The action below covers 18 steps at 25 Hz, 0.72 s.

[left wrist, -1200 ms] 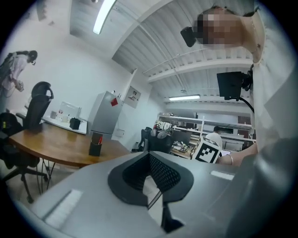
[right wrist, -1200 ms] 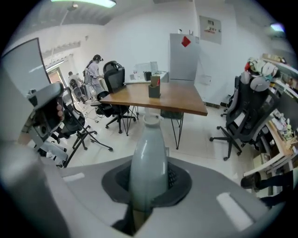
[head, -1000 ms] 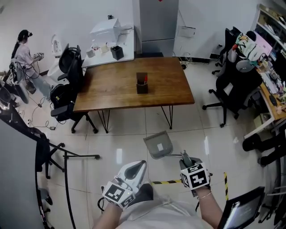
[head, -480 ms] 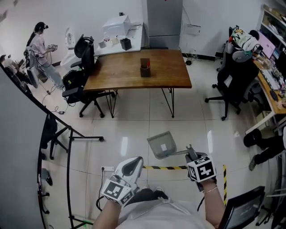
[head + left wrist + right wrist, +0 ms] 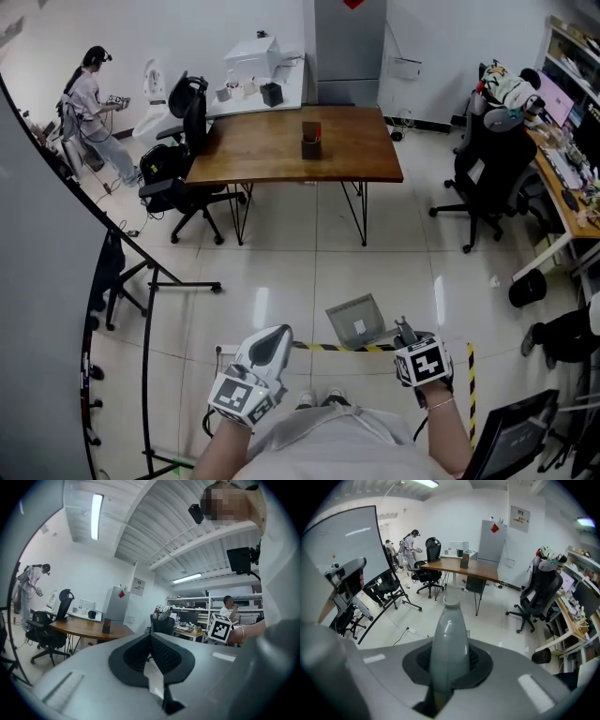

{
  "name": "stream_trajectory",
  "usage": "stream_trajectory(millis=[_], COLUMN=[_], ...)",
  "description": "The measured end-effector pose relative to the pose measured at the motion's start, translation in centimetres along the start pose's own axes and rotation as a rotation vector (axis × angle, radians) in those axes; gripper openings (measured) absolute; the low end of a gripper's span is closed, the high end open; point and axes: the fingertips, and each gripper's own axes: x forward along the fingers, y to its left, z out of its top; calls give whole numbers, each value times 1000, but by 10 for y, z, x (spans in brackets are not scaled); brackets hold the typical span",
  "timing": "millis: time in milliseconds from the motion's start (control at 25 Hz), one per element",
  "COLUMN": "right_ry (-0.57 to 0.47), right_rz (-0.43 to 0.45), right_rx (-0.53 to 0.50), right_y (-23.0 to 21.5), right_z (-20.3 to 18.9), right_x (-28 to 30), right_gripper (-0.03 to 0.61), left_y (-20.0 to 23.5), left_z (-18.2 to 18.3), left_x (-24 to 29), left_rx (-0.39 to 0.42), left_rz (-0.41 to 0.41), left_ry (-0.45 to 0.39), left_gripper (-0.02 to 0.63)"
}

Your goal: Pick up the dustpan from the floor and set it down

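Your right gripper [image 5: 403,330] clamps the dustpan's [image 5: 355,321] handle [image 5: 449,639]. Its long axis runs straight out from the jaws, pan ahead. Your left gripper [image 5: 270,345] tilts upward, jaws together.

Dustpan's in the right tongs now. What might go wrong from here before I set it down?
1. The right tongs grip only the handle, with the dustpan tray out ahead; it may twist or slip in that grip.
2. The person's shoes are close by; setting down short could land on them.
3. A socket and cable lie on the floor to the left; best avoid that patch.
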Motion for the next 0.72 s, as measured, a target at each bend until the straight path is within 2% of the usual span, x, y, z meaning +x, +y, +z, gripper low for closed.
stream_trajectory(millis=[240,440,600,720], right_ry=[-32,-40,-44,-40], right_rz=[21,38,51,59], right_rx=[16,9,7,6], right_y=[0,-3,-5,-6], right_z=[1,2,2,3], right_x=[-8,-8,-7,-2], right_gripper=[37,37,37,37], left_y=[-1,-12,-17,-13], left_z=[9,17,26,26], left_x=[-5,2,5,9], left_rx=[16,90,70,82], left_rz=[13,13,2,14], left_ry=[-33,-62,-108,-104], left_gripper=[15,15,15,15])
